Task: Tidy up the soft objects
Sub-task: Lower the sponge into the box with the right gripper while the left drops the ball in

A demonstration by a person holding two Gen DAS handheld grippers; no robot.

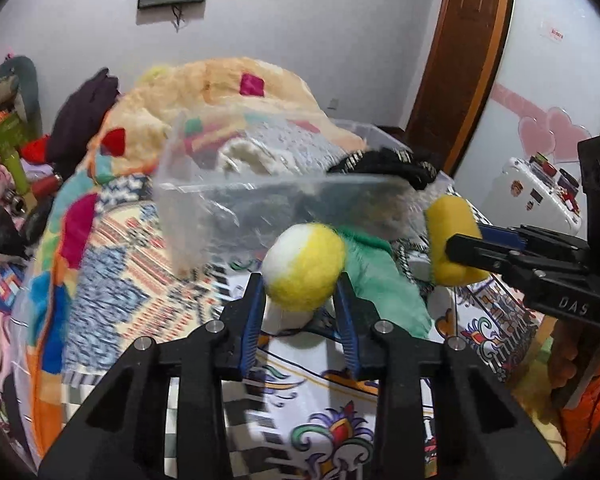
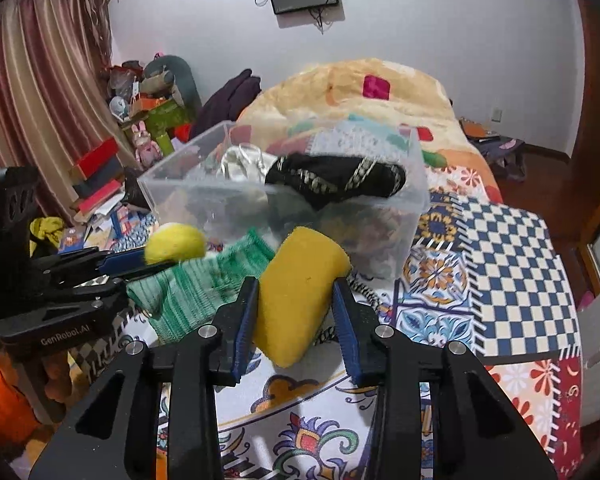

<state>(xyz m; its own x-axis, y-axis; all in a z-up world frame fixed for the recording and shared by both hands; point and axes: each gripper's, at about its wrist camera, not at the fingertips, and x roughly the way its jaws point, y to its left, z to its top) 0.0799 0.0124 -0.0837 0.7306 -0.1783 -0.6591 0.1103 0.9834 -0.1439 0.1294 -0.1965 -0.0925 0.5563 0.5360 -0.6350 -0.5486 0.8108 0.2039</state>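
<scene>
My left gripper [image 1: 302,280] is shut on a yellow and white felt ball [image 1: 304,266] and holds it above the bed. My right gripper [image 2: 296,284] is shut on a yellow sponge [image 2: 298,292]. Each shows in the other's view: the sponge [image 1: 450,240] at the right, the ball [image 2: 175,243] at the left. A clear plastic bin [image 2: 284,200] stands just beyond both grippers, with a black patterned cloth [image 2: 336,180] over its near rim and pale fabric [image 2: 242,164] inside. A green knitted cloth [image 2: 204,284] lies on the bed before the bin.
The bed has a patchwork cover [image 2: 512,264] and a heaped cream blanket [image 2: 380,92] behind the bin. Clutter of boxes and toys [image 2: 140,120] sits at the left by the curtain. A black-and-white cord [image 2: 364,288] lies by the bin's near corner.
</scene>
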